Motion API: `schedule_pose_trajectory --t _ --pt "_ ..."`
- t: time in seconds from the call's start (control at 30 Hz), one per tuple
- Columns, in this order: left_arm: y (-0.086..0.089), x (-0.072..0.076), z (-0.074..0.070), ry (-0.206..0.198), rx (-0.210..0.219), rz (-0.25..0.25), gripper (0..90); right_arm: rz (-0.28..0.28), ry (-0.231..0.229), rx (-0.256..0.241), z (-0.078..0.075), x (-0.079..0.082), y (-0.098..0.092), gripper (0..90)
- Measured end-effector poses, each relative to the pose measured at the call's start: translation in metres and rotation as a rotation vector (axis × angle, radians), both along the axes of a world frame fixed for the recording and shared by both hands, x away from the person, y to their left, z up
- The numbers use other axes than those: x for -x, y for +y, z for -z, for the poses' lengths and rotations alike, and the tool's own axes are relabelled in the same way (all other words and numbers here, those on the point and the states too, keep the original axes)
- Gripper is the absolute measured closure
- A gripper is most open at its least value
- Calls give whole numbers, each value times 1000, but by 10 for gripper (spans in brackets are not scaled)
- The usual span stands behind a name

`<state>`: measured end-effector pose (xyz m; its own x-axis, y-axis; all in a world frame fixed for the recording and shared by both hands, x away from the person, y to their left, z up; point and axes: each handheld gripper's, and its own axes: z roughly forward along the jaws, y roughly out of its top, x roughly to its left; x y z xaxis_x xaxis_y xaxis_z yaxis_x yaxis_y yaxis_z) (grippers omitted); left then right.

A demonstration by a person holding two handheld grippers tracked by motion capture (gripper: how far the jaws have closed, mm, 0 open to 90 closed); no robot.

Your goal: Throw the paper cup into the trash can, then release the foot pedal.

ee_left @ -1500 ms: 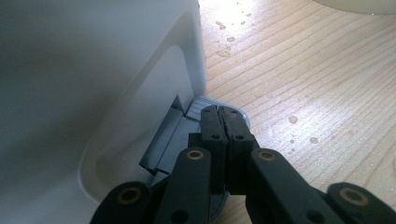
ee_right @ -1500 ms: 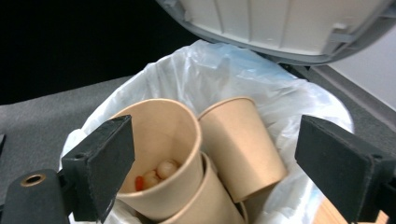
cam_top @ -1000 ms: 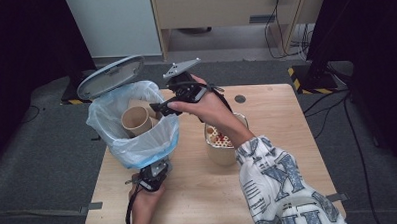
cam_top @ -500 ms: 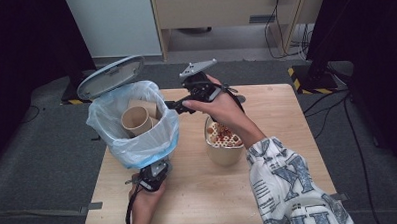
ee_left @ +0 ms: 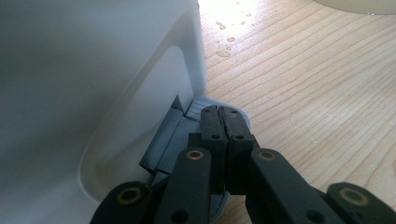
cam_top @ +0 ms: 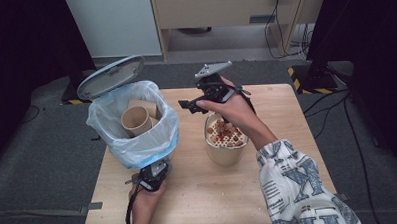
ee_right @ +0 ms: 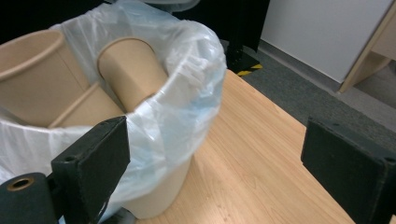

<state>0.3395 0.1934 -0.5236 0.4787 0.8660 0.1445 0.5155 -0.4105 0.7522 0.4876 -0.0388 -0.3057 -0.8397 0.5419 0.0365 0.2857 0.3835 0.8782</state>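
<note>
A white pedal bin [cam_top: 138, 154] lined with a clear plastic bag [cam_top: 164, 125] stands on the left of the wooden table [cam_top: 287, 119], its grey lid [cam_top: 110, 77] raised. Brown paper cups [cam_top: 135, 120] lie inside it. My left gripper [cam_top: 156, 169] sits at the bin's base. In the left gripper view it [ee_left: 223, 112] is shut and rests on the grey pedal [ee_left: 175, 135] beside the bin wall [ee_left: 93, 70]. My right gripper [cam_top: 189, 105] hovers open and empty just right of the bin. In the right gripper view its jaws [ee_right: 219, 158] stand wide apart, facing the bag [ee_right: 187, 93] and a cup [ee_right: 130, 65].
A paper bowl [cam_top: 227, 153] holding reddish food stands mid-table under the right hand. A few water drops [ee_left: 224, 42] lie on the wood near the bin. Bare table surface [cam_top: 281, 104] stretches to the right. Dark floor and a cabinet lie beyond.
The right gripper has drawn back to the right, from the bin's rim to above the table beside it. The left gripper has stayed on the pedal and the lid stays up.
</note>
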Motion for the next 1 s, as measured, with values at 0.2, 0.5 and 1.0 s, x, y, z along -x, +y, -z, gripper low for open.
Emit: schedule_pose_trajectory --t 0.2,0.5,1.0 --pt "4 -2 -2 -17 -15 -1 795 36 7 16 9 -1 -23 82" --pt "-5 12 -10 -22 51 -9 572 122 18 24 21 -5 -67 77" --pt "-7 15 -13 -39 73 5 378 319 0 5 46 2 -126 63"
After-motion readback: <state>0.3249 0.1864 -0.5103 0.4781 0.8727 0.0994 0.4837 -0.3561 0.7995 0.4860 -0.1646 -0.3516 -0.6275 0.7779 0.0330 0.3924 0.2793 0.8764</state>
